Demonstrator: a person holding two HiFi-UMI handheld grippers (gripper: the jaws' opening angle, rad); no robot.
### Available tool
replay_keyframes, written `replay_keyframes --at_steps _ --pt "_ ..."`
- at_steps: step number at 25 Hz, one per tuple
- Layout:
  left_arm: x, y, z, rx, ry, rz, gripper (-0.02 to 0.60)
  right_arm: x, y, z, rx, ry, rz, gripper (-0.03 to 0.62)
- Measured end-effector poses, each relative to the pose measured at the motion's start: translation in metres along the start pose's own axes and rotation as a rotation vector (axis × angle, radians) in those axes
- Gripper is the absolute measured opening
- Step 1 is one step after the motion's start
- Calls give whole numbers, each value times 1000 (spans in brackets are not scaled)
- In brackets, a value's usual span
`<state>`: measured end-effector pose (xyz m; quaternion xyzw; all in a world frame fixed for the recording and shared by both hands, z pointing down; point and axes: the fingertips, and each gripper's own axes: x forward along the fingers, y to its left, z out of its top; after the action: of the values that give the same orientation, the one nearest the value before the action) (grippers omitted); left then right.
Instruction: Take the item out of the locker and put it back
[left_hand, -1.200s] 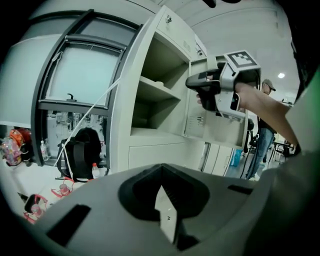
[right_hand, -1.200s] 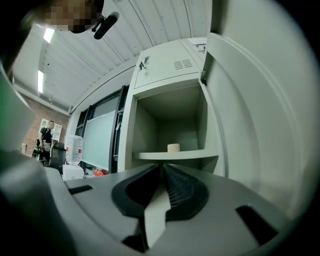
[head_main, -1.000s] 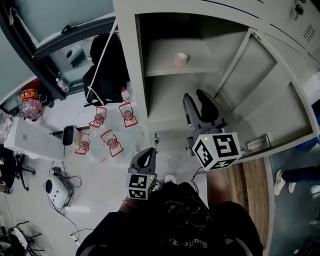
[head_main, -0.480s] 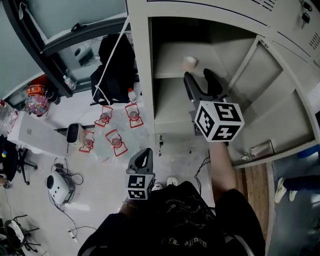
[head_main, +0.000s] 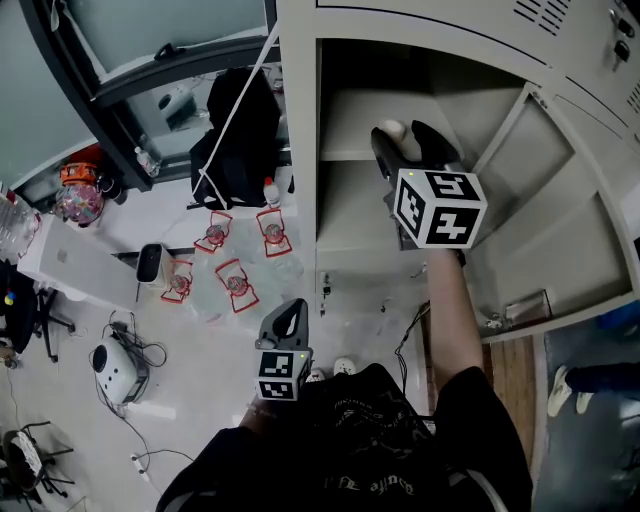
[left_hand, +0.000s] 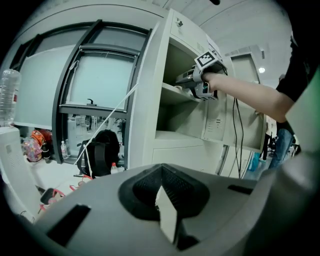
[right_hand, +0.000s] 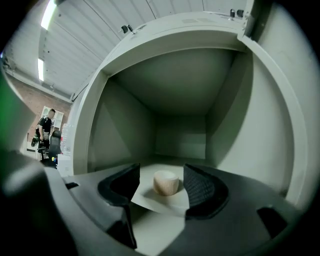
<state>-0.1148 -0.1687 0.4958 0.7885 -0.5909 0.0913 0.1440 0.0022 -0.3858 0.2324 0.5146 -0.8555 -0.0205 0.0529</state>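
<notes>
Right gripper view: the right gripper's (right_hand: 162, 173) dark ribbed fingers (right_hand: 202, 190) stand wide apart and are opening, with a small beige cylindrical roll (right_hand: 166, 182) between them that neither finger touches.
Roll: it stands on end on the pale upper shelf (right_hand: 160, 202) inside the grey metal locker (right_hand: 125, 125), well forward of the back wall.
Head view: the right gripper (head_main: 403, 135) reaches into the locker's (head_main: 300, 150) upper compartment. The roll (head_main: 390, 128) shows just beside its fingertips on the shelf (head_main: 345, 125).
Right arm: a bare forearm (head_main: 450, 310) stretches out to the locker, and the black-and-white marker cube (head_main: 440, 207) sits on top of the gripper.
Left gripper: the left gripper (left_hand: 161, 172) has its fingers closed together with nothing between them. In the head view it (head_main: 290, 318) hangs low near the person's torso, well apart from the locker.
Locker door: the grey door (head_main: 570, 230) is swung open to the right.
Surroundings: a black backpack (head_main: 235, 130) leans by the window, left of the locker.
</notes>
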Motion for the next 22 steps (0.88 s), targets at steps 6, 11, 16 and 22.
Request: replay_keyframes --at_steps 6,11,16,22 --pt "2 1 0 -2 0 3 6 14 2 -7 -20 76 -1 262" --pt "1 4 0 -1 -1 10 6 22 -3 -15 -8 123 -28 262" --pt "1 7 1 -3 -3 14 6 24 -6 -16 -22 142 -53 261" --pt "1 6 0 1 -2 7 6 21 -12 -16 -34 126 -82 181"
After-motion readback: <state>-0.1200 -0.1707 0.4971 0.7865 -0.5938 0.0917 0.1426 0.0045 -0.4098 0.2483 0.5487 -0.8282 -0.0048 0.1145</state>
